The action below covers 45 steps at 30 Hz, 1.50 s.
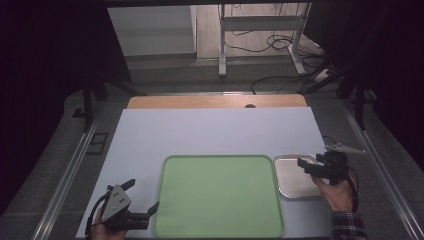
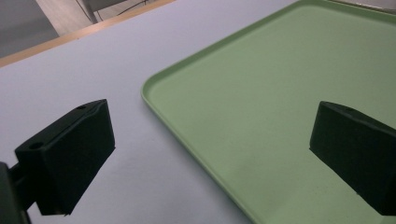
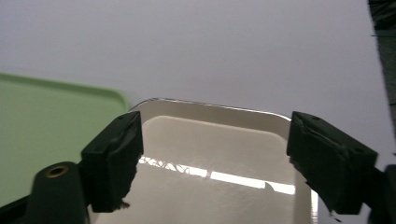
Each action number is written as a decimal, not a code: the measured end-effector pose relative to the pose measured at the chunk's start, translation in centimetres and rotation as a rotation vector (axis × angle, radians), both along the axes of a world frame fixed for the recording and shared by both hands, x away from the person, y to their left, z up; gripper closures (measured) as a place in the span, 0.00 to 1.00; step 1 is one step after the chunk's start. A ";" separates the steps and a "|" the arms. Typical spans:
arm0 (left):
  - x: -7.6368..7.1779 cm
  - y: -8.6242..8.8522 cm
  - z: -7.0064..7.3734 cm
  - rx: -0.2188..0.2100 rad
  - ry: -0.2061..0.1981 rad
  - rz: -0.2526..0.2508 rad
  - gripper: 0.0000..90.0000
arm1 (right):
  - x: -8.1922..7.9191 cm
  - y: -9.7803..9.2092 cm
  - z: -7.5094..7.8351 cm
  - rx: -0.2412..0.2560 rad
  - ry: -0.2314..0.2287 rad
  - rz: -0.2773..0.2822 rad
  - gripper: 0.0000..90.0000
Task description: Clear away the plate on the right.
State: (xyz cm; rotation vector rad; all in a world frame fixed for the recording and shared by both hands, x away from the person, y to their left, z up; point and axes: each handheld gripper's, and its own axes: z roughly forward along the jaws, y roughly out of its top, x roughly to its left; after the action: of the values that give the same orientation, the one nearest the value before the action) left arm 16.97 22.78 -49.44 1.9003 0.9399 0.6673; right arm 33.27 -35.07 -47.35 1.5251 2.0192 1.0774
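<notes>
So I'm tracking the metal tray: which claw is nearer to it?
Right. The right claw hovers over the metal tray; the left claw is across the green tray, at its left edge.

green tray [image 2: 261,116] cut off at frame edges

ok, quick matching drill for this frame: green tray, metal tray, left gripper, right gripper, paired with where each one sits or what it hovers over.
Things:
1. green tray
2. metal tray
3. left gripper
4. right gripper

Places:
A. open over the metal tray
B. middle of the white table top, near the front edge
C. open across the green tray's left rim
D. just right of the green tray

Pairs: 1-B, 2-D, 3-C, 4-A
</notes>
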 end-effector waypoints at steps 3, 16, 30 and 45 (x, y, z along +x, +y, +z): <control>0.0 0.0 0.0 -0.001 0.000 0.000 0.00 | 0.3 -0.8 0.0 -0.006 0.011 -0.030 0.30; 0.0 0.0 0.0 0.001 0.002 -0.008 0.00 | 0.2 -3.5 -1.2 -0.028 0.133 -0.094 0.61; 0.0 -0.1 0.0 0.007 0.005 -0.015 0.00 | 0.0 -4.7 -2.1 0.019 0.249 -0.112 0.87; 0.0 -0.2 -0.1 0.013 0.009 -0.021 0.00 | 0.1 -5.6 -2.3 0.140 0.318 -0.154 0.99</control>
State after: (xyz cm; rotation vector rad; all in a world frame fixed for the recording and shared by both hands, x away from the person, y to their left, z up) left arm 17.01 22.54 -49.50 1.9232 0.9225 0.6548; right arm 33.37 -40.67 -49.66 1.9981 2.0160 0.9829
